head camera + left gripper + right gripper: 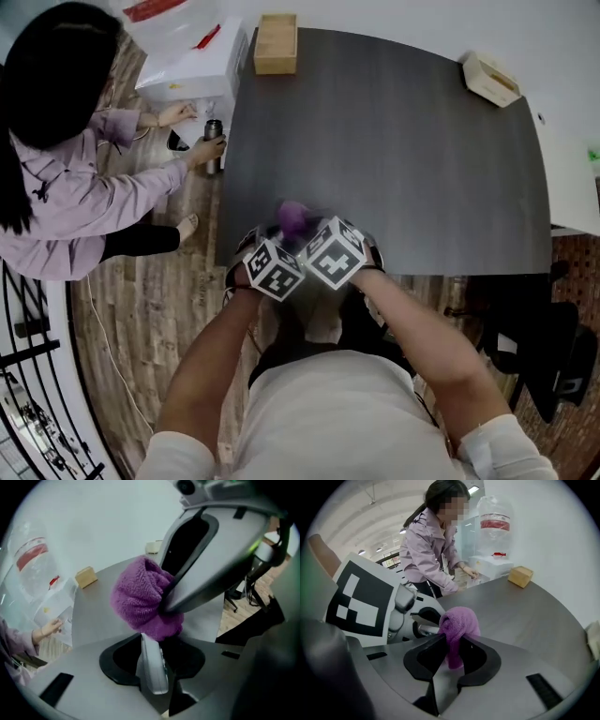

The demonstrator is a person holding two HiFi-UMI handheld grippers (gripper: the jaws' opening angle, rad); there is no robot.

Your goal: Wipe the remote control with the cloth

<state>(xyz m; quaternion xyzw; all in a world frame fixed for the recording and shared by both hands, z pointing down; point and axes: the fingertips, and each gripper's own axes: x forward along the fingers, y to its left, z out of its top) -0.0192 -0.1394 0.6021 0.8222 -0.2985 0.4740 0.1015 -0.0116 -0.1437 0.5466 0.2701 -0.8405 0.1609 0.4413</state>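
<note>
In the left gripper view a silver remote control (153, 665) stands on end between the jaws of my left gripper (154, 660), which is shut on it. A purple knitted cloth (143, 597) is bunched over the remote's far end. My right gripper (452, 656) is shut on that cloth (457, 627), which sticks up between its jaws. In the head view both grippers meet at the table's near edge, left gripper (272, 267) and right gripper (336, 251) side by side, with the cloth (292, 217) just beyond them. The remote is hidden in the head view.
The dark table (394, 141) stretches ahead, with a wooden box (276, 43) at its far left edge and a pale wooden holder (490, 79) at the far right. A person in a pink top (66, 187) crouches left of the table by a white box (192, 66).
</note>
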